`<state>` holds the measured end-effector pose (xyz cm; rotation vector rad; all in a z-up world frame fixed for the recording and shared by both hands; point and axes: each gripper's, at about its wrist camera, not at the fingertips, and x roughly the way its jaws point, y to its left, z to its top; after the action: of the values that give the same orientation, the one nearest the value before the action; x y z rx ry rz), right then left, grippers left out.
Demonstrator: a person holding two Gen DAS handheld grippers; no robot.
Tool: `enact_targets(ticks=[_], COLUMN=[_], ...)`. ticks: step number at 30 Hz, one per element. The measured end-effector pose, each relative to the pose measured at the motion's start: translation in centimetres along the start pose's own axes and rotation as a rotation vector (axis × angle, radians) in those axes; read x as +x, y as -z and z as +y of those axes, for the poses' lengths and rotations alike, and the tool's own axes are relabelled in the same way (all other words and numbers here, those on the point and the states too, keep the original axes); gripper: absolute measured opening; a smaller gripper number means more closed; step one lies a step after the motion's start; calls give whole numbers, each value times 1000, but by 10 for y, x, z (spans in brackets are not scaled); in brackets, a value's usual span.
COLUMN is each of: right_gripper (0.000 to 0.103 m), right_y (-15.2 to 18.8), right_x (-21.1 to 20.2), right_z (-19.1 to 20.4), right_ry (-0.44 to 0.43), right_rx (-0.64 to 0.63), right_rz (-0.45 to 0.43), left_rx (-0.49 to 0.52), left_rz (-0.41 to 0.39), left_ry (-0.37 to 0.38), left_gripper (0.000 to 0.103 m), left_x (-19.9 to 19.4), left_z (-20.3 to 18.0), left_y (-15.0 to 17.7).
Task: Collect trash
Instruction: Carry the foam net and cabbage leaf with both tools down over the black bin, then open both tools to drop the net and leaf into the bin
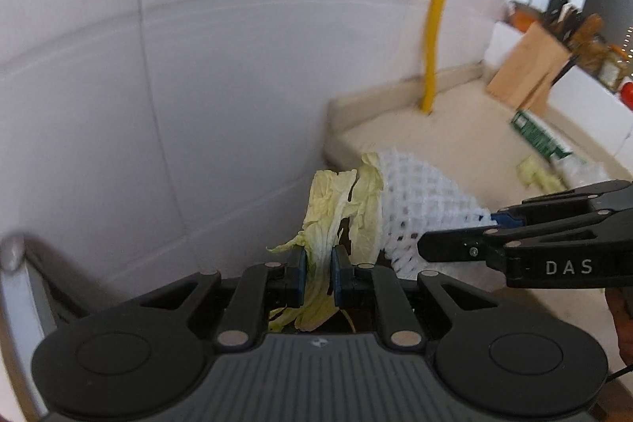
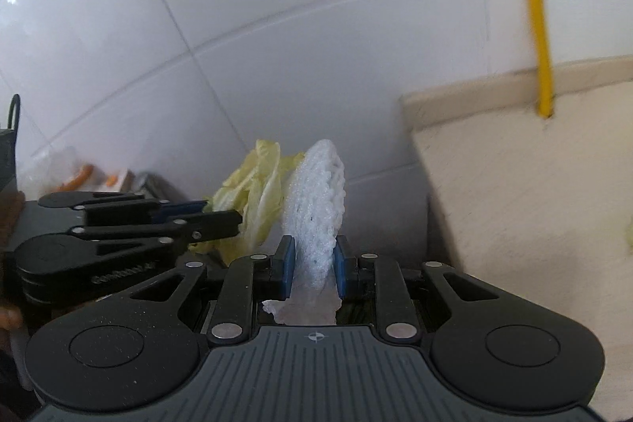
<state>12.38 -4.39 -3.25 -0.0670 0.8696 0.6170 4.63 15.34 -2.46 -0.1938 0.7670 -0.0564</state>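
I've got both bits of trash up off the desk [image 1: 455,129] now: left gripper [image 1: 319,273] pinched nearly closed on the limp cabbage leaves [image 1: 332,208], right gripper [image 2: 312,265] clamped narrow on the white foam net [image 2: 316,192], side by side in front of the tiled wall [image 1: 158,66]. Both look feather-light and floppy. I reckon the leaf tears and slips easily, so grip thick ribs; the net squashes, so bunch it

Held scraps side by side, frame centre.
Cabbage leaves [image 1: 328,208] lie left of foam net [image 1: 415,192]; counter [image 1: 455,129] right, wall [image 1: 158,66] behind.
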Motion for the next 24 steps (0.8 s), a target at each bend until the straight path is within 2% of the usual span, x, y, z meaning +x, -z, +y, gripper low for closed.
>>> enact_targets(ticks=[8, 12, 16, 20, 24], right_gripper=[27, 27, 34, 39, 39], right_y=[6, 8, 10, 13, 18], right_x=[67, 91, 111, 126, 144], right_z=[-5, -8, -15, -20, -24], right_ry=[33, 40, 55, 70, 74], right_rx=[15, 29, 46, 51, 54], right_rz=[130, 163, 195, 220, 242], left_rx=[-69, -74, -81, -72, -85], left_rz=[122, 158, 185, 210, 226], left_ry=[-32, -58, -73, -90, -98], left_gripper=[9, 11, 22, 24, 24], left_x=[56, 70, 84, 94, 97], left_z=[14, 22, 25, 30, 35], left_y=[10, 12, 14, 16, 19])
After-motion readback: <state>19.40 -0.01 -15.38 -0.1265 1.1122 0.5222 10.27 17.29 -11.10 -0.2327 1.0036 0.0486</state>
